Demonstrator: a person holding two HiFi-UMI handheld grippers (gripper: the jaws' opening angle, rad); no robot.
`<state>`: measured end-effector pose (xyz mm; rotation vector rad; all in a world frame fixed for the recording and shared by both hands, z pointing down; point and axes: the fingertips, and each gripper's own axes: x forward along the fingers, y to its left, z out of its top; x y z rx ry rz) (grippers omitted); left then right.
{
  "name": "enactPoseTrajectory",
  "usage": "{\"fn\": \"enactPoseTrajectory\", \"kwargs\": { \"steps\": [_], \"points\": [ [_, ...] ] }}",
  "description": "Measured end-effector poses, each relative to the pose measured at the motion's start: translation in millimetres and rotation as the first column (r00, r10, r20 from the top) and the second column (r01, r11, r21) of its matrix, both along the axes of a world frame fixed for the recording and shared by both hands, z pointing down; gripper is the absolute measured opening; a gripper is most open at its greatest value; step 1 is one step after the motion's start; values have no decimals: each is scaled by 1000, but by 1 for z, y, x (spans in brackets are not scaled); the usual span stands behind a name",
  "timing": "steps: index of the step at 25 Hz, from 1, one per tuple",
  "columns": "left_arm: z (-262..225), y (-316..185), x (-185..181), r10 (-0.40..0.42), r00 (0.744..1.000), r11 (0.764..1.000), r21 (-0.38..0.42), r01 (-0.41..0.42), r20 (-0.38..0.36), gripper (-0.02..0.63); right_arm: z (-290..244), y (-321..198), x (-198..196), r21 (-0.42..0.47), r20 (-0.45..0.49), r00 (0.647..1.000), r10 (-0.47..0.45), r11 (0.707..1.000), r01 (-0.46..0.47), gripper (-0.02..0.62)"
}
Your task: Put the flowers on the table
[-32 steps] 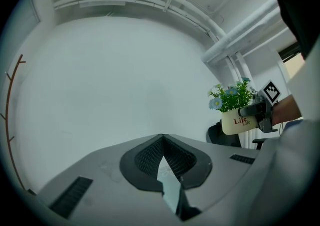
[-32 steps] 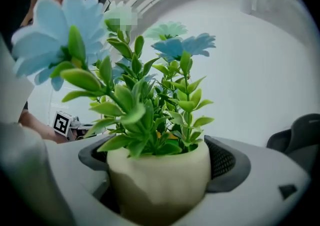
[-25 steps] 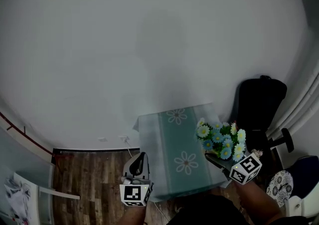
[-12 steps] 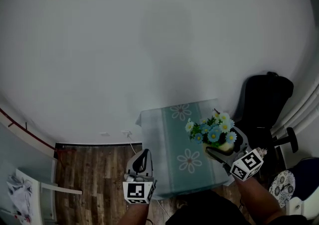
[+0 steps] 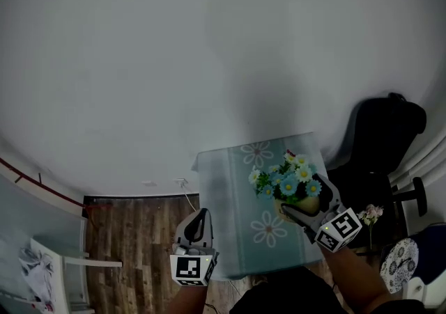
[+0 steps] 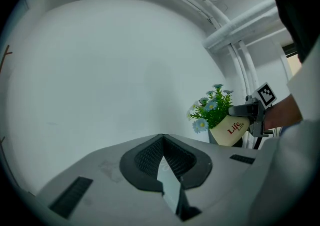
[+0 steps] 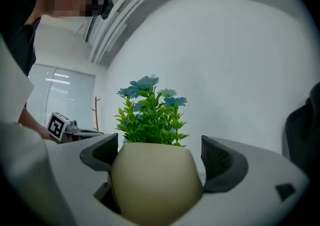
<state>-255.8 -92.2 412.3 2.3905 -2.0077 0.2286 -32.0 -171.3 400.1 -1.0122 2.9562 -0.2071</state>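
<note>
The right hand-held gripper (image 7: 160,157) is clamping the cream pot (image 5: 302,204) of blue and white flowers (image 5: 287,179) between its jaws, upright, above the right side of the desk (image 5: 226,191), which is wearing a teal cloth printed with daisies. Whether the pot is touching the cloth cannot be told. The left hand-held gripper (image 6: 162,147) is hanging just off the desk's front left corner, over the wooden floor (image 5: 139,236), its jaws pressing together on nothing.

Dim, greyish head view; strong fisheye bending, dark corners; pot (image 7: 152,182) near lens blurred.
</note>
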Motion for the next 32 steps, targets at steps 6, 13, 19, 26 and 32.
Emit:
{"fn": "enactPoseTrajectory", "kwargs": {
  "steps": [6,13,19,26,32],
  "points": [
    [20,-38,9,2,1000,1000,-16,-2,-6,5,20,-33,4,-22,4,1000,3,1000,-2,541],
    [47,-82,20,15,999,999,-38,-16,-29,5,52,-65,3,-57,-9,1000,6,998,-6,540],
    [74,-97,18,7,999,996,-86,-10,-32,5,79,-88,-7,-73,-11,1000,-4,997,3,540],
    [93,-125,17,-4,999,994,-106,-2,-54,5,108,-115,-18,-97,-14,1000,-10,995,9,538],
    [116,-135,16,-13,997,993,-122,5,-71,5,140,-129,-22,-117,-25,1000,-8,993,5,538]
  ]
}}
